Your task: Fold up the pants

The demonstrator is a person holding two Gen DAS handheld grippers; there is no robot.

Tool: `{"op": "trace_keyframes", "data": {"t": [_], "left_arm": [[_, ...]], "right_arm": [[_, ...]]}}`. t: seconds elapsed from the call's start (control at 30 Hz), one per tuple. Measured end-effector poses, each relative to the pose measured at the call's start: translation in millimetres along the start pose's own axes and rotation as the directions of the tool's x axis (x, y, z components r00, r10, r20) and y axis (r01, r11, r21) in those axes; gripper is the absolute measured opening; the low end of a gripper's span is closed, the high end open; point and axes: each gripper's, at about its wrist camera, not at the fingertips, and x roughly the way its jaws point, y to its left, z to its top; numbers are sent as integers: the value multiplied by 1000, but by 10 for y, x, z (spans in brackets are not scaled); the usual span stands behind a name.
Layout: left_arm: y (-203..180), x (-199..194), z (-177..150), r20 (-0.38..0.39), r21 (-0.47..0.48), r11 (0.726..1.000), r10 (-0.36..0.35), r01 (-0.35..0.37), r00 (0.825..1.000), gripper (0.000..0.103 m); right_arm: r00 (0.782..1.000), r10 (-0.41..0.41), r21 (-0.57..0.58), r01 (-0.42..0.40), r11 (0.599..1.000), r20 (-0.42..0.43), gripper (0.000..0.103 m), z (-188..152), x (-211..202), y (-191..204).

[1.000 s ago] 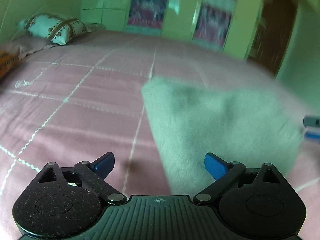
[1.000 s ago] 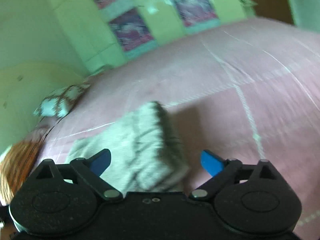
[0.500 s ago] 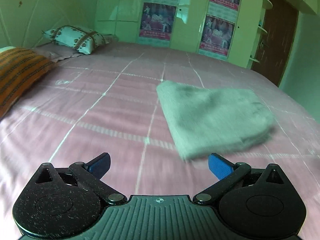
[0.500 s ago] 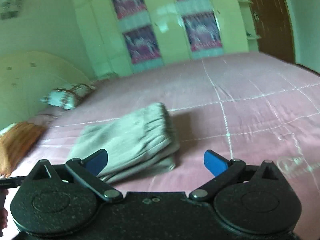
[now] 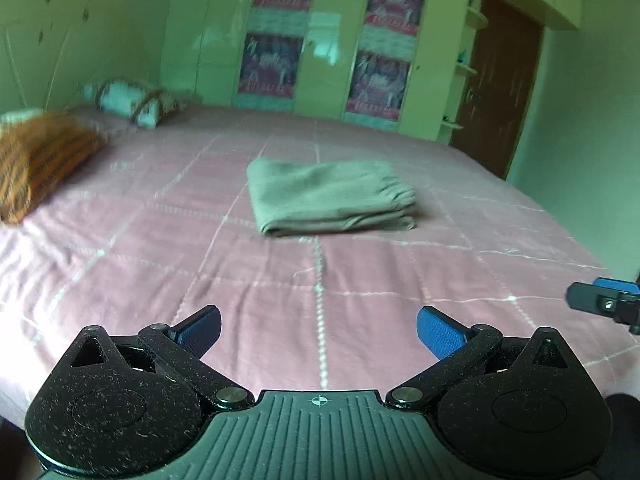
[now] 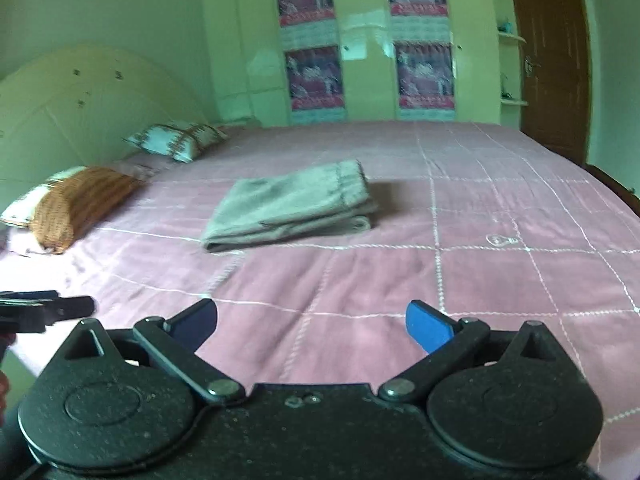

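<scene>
The grey pants (image 5: 328,196) lie folded into a compact stack in the middle of the pink bedspread (image 5: 160,272); they also show in the right wrist view (image 6: 292,204). My left gripper (image 5: 318,330) is open and empty, well back from the pants near the bed's front edge. My right gripper (image 6: 310,322) is open and empty, also far back from the pants. The right gripper's tip shows at the right edge of the left wrist view (image 5: 604,300), and the left gripper's tip shows at the left edge of the right wrist view (image 6: 44,308).
An orange patterned pillow (image 5: 36,160) and a white patterned pillow (image 5: 132,100) lie at the head of the bed on the left. Wardrobe doors with posters (image 5: 272,60) stand behind the bed. A brown door (image 5: 500,92) is at the far right.
Both grippers have pulled back and up, away from the folded pants, which now lie farther off and untouched on the bed. Both stayed open.
</scene>
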Motion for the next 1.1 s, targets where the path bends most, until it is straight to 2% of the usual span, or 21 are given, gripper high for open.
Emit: {"op": "trace_keyframes", "data": {"t": [0.1, 0.2, 0.3, 0.43, 0.57, 0.7, 1.1], "left_arm": [[-114, -284, -26, 61, 33, 999, 2, -4, 998, 103], [-184, -461, 17, 88, 37, 999, -21, 18, 996, 103], [-317, -648, 121, 144, 66, 998, -15, 6, 989, 103], [-416, -851, 185, 165, 53, 998, -31, 23, 986, 103], [-455, -1041, 211, 187, 62, 998, -22, 11, 982, 103], [-428, -1129, 254, 202, 43, 999, -37, 29, 979, 103], [-386, -1011, 300, 199, 14, 999, -35, 33, 979, 103]], "right_arm": [[999, 5, -3, -4, 1000, 38, 96, -26, -264, 47], [998, 1, -52, 2, 999, 60, 96, 73, -394, 143], [996, 29, -59, -24, 998, 85, 96, 192, -547, 221], [992, 14, -67, -6, 998, 123, 96, 287, -745, 267], [991, 24, -45, -18, 999, 134, 96, 285, -906, 240], [988, 26, -42, -19, 999, 150, 96, 314, -1001, 258], [989, 17, -53, -9, 999, 149, 96, 319, -971, 337]]}}
